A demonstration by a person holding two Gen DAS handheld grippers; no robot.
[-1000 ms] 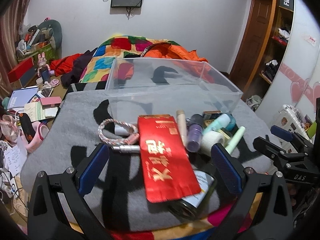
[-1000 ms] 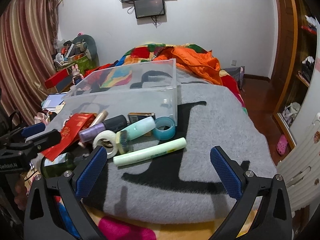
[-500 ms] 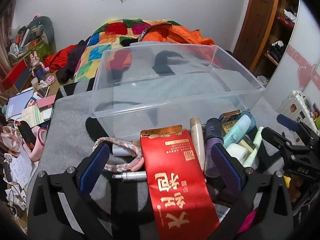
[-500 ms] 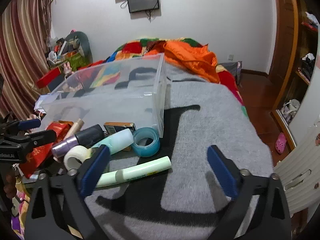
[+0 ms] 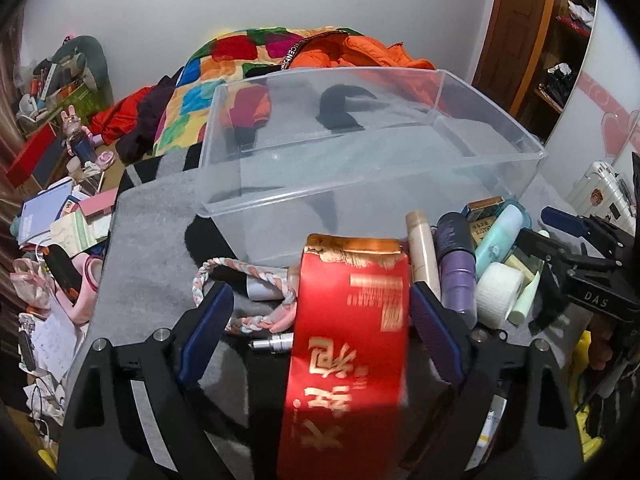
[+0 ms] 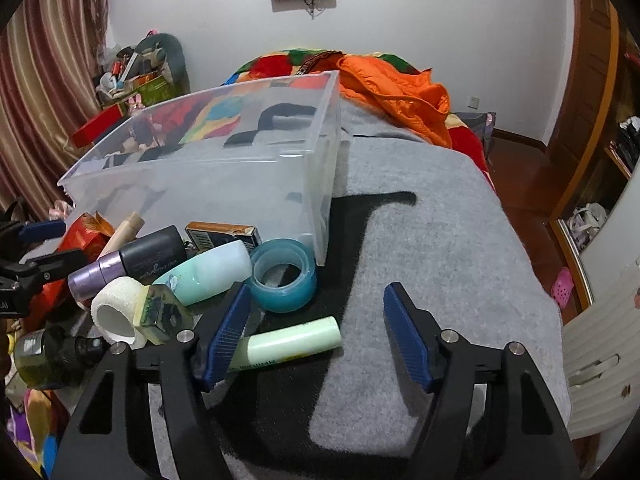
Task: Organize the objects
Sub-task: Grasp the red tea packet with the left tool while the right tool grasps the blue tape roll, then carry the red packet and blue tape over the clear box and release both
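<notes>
Left hand-held gripper (image 5: 320, 320): jaws have just been closing a little and are standing wide, straddling the red packet (image 5: 348, 344); the right pad is sitting just beside the packet's edge, the left pad is apart from it.
Red packet: lying on the grey blanket (image 5: 152, 240) of the bed, long axis running straight away from the gripper toward the clear bin (image 5: 360, 184), so the jaws are crossing its short width.
Clear bin: sitting empty just beyond the clutter, ahead of both grippers.
Right hand-held gripper (image 6: 316, 332): jaws have just been closing, now at a middling gap, nothing pinched.
Pale green tube (image 6: 288, 342): lying crosswise, long axis left to right; only its right end is reaching into the gap, the left pad is overlapping its middle.
Nearer hand: left for the packet, right for the tube.
</notes>
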